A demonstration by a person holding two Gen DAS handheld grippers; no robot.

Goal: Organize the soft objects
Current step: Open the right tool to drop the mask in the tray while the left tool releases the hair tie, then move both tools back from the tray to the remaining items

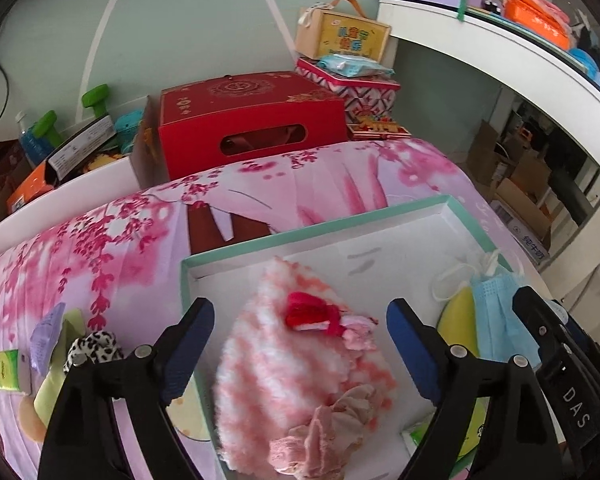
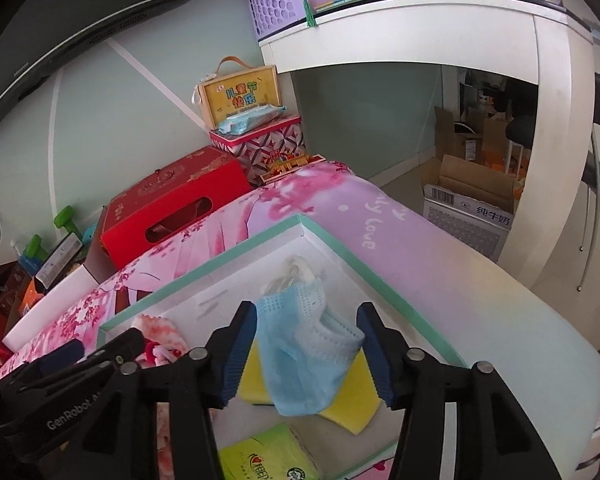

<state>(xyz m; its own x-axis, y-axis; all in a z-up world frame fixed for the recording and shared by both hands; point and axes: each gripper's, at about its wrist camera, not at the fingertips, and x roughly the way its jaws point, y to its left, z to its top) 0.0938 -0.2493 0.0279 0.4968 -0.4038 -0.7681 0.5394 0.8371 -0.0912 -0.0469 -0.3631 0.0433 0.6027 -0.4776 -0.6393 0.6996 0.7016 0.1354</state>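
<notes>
A white box with a teal rim [image 1: 307, 228] [image 2: 228, 256] lies on a pink floral sheet. In it sit a fluffy pink-and-white knit piece [image 1: 292, 372], a small red-and-white item [image 1: 311, 312] on top and a pink lacy scrunchie [image 1: 319, 440]. My left gripper [image 1: 300, 305] is open around the knit piece, its pads apart from it. A blue face mask [image 2: 300, 360] rests on a yellow sponge [image 2: 355, 396] between the fingers of my open right gripper [image 2: 305, 308]. A green tissue pack [image 2: 268, 460] lies nearer in the box.
Left of the box, a leopard scrunchie [image 1: 96, 350], a purple item [image 1: 46, 336] and a green pack [image 1: 8, 370] lie on the sheet. A red carton [image 1: 252, 128] and stacked gift boxes stand behind. A white desk [image 2: 419, 40] rises at right, with cardboard boxes [image 2: 467, 208] beneath.
</notes>
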